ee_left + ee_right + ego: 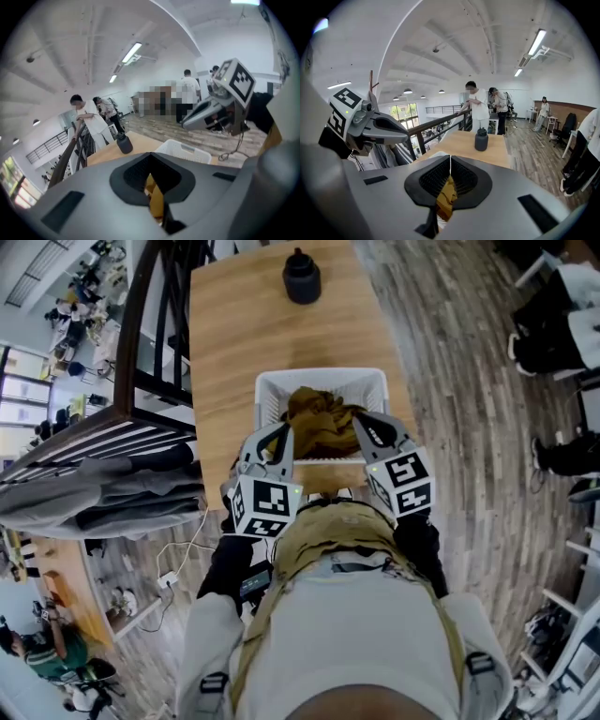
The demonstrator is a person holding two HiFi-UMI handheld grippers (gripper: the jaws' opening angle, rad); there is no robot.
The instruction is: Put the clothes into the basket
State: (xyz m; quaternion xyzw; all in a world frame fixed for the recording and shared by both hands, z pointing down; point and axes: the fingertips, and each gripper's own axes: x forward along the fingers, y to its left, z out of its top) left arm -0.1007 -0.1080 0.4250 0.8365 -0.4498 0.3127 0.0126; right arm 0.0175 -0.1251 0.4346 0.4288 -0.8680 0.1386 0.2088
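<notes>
A mustard-brown garment (314,418) lies bunched in the white slatted basket (319,377) on the wooden table (244,334). In the head view both grippers stand at the basket's near side, the left gripper (281,442) at the garment's left edge and the right gripper (367,434) at its right edge. The left gripper view shows the left gripper (151,177) shut, with mustard cloth (155,200) pinched between the pads. The right gripper (450,174) is likewise shut on a fold of the same cloth (446,200).
A dark bottle (302,277) stands at the table's far end. A dark railing (141,343) runs along the table's left, with grey clothes (103,488) draped over it. Wooden floor lies to the right. People stand by the railing (478,105).
</notes>
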